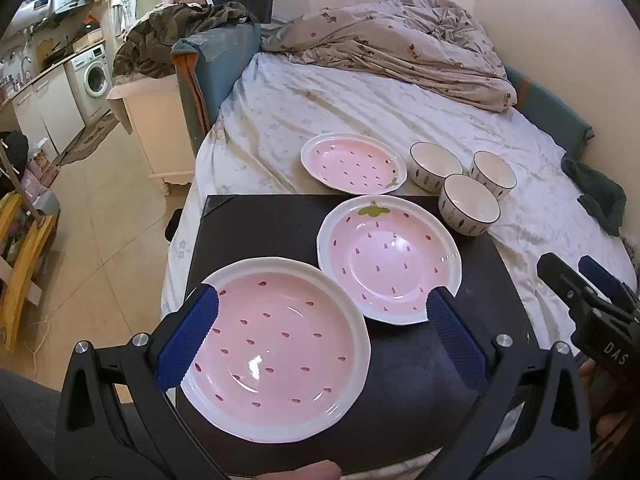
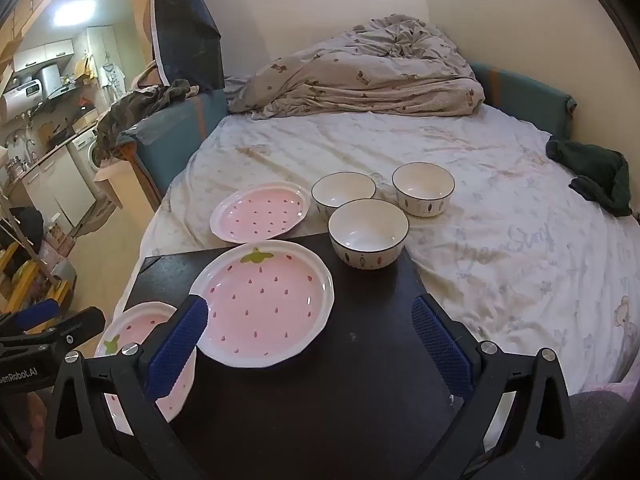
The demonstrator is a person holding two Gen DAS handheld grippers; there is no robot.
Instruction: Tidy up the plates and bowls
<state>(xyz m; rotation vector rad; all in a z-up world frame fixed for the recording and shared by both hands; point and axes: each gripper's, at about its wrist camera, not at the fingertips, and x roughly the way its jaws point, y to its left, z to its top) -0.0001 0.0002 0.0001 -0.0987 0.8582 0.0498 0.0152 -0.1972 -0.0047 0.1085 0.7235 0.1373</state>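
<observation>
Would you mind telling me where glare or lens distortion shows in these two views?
Left wrist view: bright glare spots on the nearest plate, dark fisheye corners. Right wrist view: the ceiling light is blown out and the bed's edge bows.

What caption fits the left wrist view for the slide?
Open left tool above nearest strawberry plate; two more plates, three bowls beyond.

Both wrist views look steeply down, close; share plates (image 1: 388, 266), bowls (image 2: 368, 232).

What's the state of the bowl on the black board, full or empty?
Empty, upright. The bowl shows a bare white inside in the right wrist view, nothing in it.
</observation>
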